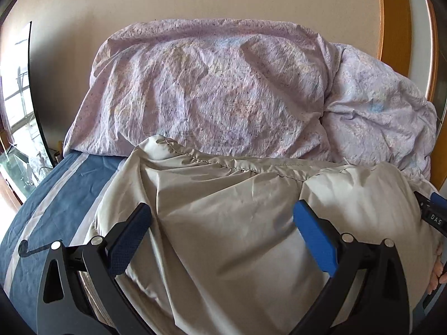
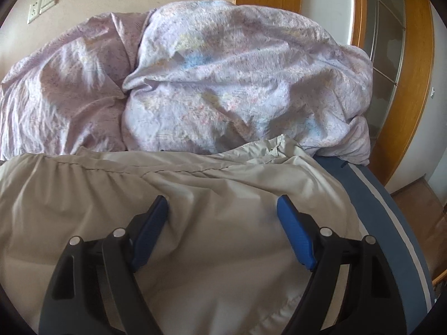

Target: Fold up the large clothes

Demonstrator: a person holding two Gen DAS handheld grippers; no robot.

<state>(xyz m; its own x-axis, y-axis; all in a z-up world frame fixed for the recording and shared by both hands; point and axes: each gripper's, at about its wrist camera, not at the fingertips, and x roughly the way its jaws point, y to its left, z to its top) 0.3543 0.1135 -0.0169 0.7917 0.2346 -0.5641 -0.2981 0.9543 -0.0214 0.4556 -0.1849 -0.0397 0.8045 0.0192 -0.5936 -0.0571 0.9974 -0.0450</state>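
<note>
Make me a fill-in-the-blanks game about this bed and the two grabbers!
1. Both grabbers, the left gripper and the right gripper, have their jaws ____.
2. The clothing under them is coloured ____.
3. The crumpled duvet behind the clothing is pale ____.
4. The bed sheet is ____ with light stripes.

Missing words: open; beige; purple; blue
</note>
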